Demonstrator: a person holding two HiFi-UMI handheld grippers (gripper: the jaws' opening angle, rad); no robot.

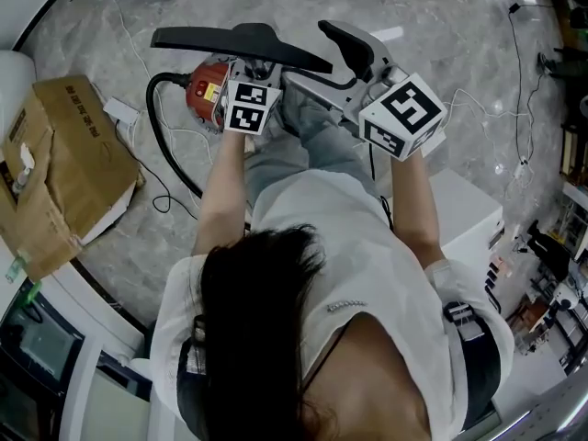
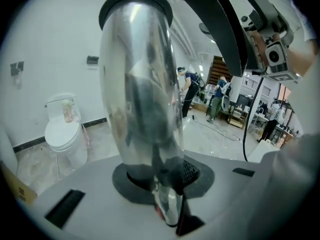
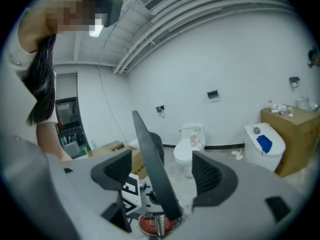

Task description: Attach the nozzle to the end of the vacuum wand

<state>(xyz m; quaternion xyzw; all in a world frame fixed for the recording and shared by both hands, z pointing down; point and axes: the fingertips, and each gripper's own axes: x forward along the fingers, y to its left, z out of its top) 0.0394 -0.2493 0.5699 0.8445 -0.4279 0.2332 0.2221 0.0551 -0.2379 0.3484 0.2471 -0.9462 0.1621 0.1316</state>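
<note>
Left gripper (image 2: pixel 161 181): jaws clamped on the smooth, shiny metal vacuum wand (image 2: pixel 140 94), a round tube. Nozzle (image 1: pixel 239 39): flat, matte black, at the gripper's 12 o'clock. Right gripper (image 3: pixel 162 176): jaws apart, nozzle edge between them. Creased cardboard box (image 1: pixel 64 173) at 9 o'clock, contents unclear.

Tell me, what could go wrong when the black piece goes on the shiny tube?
1. The jaws of the right gripper stand apart around the thin black nozzle, so it might slip and fall.
2. The left gripper clamps the shiny wand at one spot only, so it could wobble and miss.
</note>
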